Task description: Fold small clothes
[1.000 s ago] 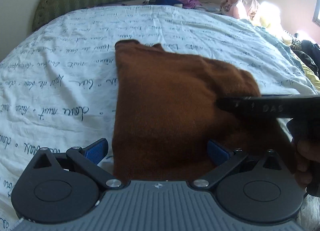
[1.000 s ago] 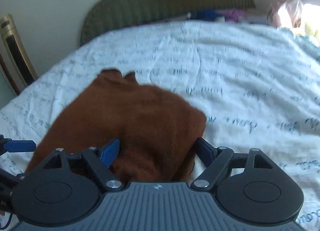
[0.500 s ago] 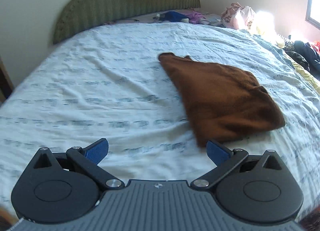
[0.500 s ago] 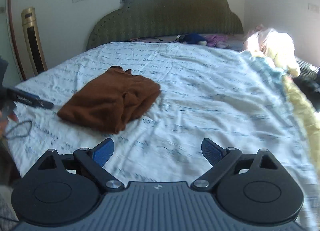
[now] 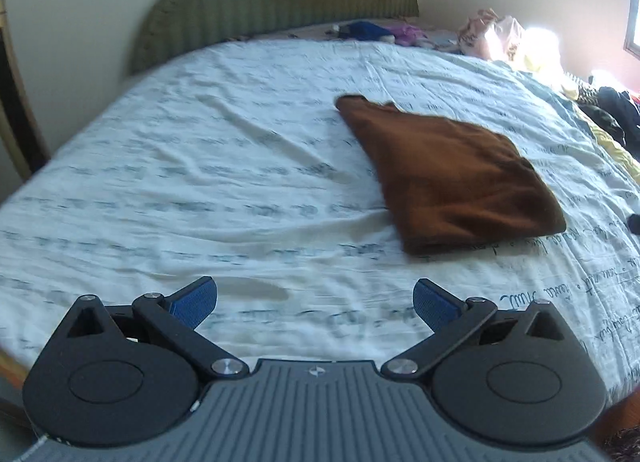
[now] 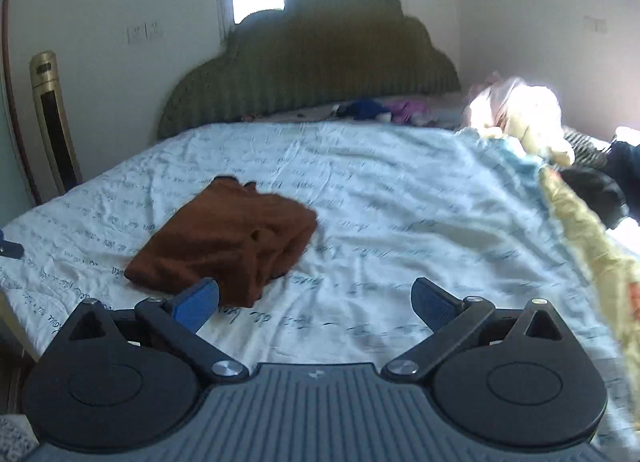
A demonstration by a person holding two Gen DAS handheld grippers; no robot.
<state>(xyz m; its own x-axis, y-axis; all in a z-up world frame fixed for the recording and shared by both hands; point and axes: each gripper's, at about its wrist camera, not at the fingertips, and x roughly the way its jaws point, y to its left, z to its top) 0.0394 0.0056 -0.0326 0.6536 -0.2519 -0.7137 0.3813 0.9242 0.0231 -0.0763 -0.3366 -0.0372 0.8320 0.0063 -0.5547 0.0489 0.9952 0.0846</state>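
Both claws, left (image 5: pixel 315 304) and right (image 6: pixel 314 304), wide and holding nothing, right just been opening; brown garment (image 5: pixel 452 178) ahead, loosely folded, liable to slump if snagged

The folded garment (image 5: pixel 452 178) was plain rust-brown, no print, lying on a pale blue-white bedsheet (image 5: pixel 224 166) w/ rows of dark cursive script. Headboard (image 6: pixel 312 74) was olive green w/ vertical ribbing; both the left gripper (image 5: pixel 315 302) and right gripper (image 6: pixel 314 302) had black arms, blue pads and a grey ribbed body. A yellow blanket (image 6: pixel 580 230) edged the bed, w/ blue & purple clothes (image 6: pixel 380 110) by the headboard.
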